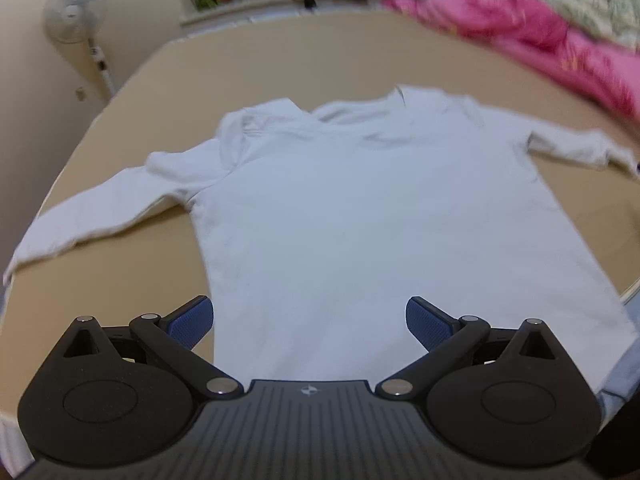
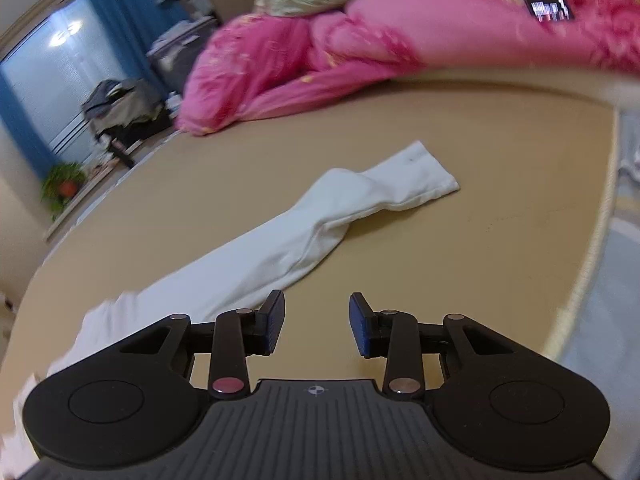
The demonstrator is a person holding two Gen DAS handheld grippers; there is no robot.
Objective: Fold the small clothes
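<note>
- Left gripper (image 1: 310,322): jaws stand wide, nothing between the blue pads (image 1: 192,322). It hangs over the near hem of the white long-sleeved shirt (image 1: 360,208) and tilts steeply down at it.
- Shirt position relative to left gripper: the body runs straight ahead from between the fingers, collar at the far end. One sleeve (image 1: 92,216) trails ahead and to the left; the other reaches to the far right edge of the view.
- The shirt lies flat on the tan bed surface (image 1: 280,52), spread open, no fold made yet. Judgement: the task is at its start, with both hands positioning for the first fold.
- Beyond the shirt, ahead and right of the left gripper: pink bedding (image 1: 540,36), clear of the garment. Ahead and far left: a standing fan (image 1: 74,10).
- Right gripper (image 2: 317,326): jaws partly open, a moderate gap, empty; bare bed surface shows between the pads (image 2: 274,326). It tilts down less steeply than the left.
- Sleeve relative to right gripper (image 2: 304,232): starts just beside the left fingertip and runs ahead, cuff (image 2: 416,176) farthest away, with a twist midway. Not touched, as far as I can tell.
- Judgement, next move: bring the sleeve in across the body. This calls for the right gripper to shift left onto the sleeve, or reach ahead to the cuff, and close on the fabric.
- Risk: the twist may carry into the fold.
</note>
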